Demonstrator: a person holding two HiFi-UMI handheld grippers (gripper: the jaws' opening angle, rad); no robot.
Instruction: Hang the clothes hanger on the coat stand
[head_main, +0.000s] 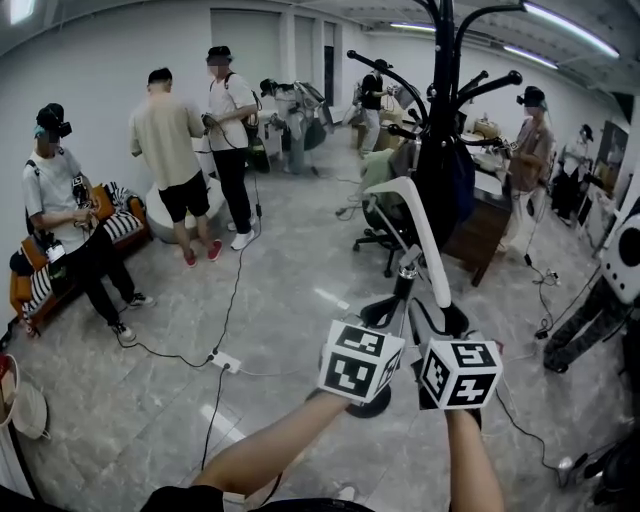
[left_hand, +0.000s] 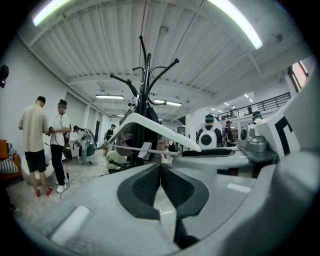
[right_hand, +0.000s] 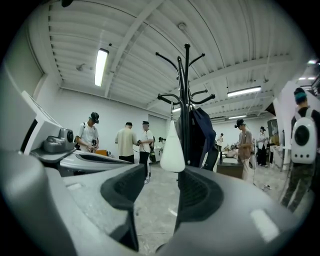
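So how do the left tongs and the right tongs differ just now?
The left tongs have their jaws pressed together, nothing between; the right tongs' jaws stand apart. The left tongs see the white hanger side-on; the right tongs see it end-on, near their tips. Both point towards the black coat stand.

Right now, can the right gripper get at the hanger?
Probably yes: the right gripper is open, and the hanger has its white tip just beyond the jaws, with nothing in between.
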